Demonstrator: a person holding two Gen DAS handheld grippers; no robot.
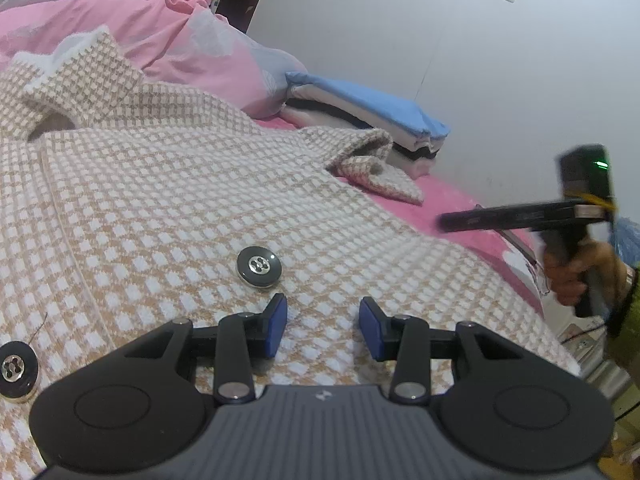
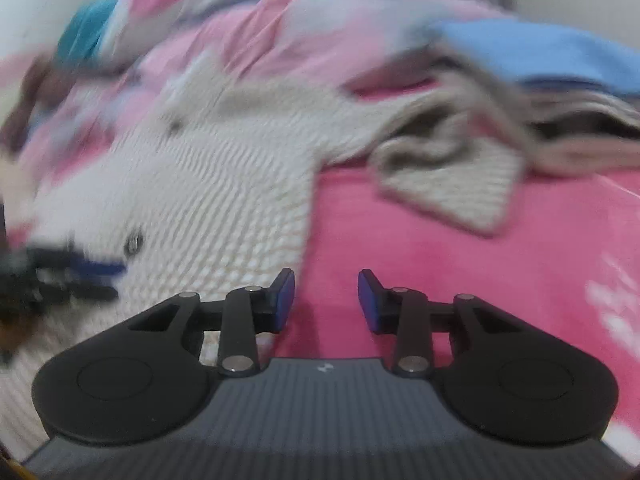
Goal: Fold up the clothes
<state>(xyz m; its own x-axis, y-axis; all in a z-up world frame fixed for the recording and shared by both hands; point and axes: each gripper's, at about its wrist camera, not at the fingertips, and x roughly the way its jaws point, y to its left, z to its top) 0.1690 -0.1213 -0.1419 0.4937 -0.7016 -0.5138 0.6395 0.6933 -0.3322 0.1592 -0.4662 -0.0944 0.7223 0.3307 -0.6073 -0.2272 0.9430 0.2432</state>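
**Checked jacket spread flat, both grippers empty**

Left wrist view: the left gripper (image 1: 323, 326) hovers low over the checked jacket (image 1: 168, 208), jaws parted with nothing between the blue pads. The jacket lies front up across the pink bedsheet (image 1: 460, 204), a dark button (image 1: 259, 266) just ahead of the fingertips and one sleeve (image 1: 380, 168) crumpled toward a stack of folded clothes (image 1: 372, 116). The right gripper (image 1: 516, 218) shows at the far side, held in a hand (image 1: 576, 276).

Right wrist view: badly blurred. The right gripper's jaws stand apart over bare sheet, holding nothing, beside the jacket's edge.

Risks, as I judge them: thick weave may slip from a shallow pinch, and the bunched sleeve could fold in lumpy. A button caught between the pads would spoil the grip.

The bed is soft and uneven, heaped with a pink quilt (image 1: 120, 20) behind; a pale wall (image 1: 460, 40) lies beyond
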